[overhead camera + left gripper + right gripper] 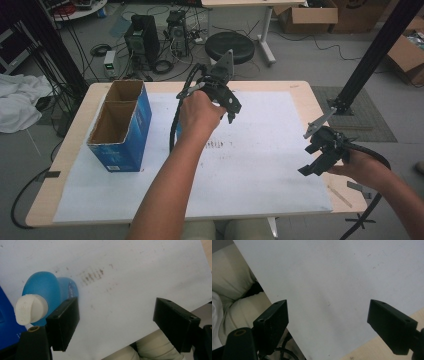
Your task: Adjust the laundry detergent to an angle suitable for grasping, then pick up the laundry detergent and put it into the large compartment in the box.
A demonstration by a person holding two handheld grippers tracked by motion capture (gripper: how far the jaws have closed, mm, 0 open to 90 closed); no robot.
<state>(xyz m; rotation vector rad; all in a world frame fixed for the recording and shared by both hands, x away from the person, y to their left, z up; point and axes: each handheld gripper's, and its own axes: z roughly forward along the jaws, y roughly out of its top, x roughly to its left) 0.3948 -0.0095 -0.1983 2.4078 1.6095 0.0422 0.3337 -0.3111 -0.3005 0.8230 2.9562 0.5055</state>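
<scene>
Black left claw [231, 111] with grey three-cornered plate, black right claw [312, 162], thick black cables, bare forearms, pale trousers

No lettering can be read in any of the views. The blue bottle [47, 293], seen in the left gripper view, bears a small white-and-blue label patch on its side that is too blurred to make out. The blue box [122, 127] near the table's left edge carries a small pale print patch low on its front face in the high view, also too small to read, and the dark smudges on the white sheet [250, 165] form no letters.
</scene>
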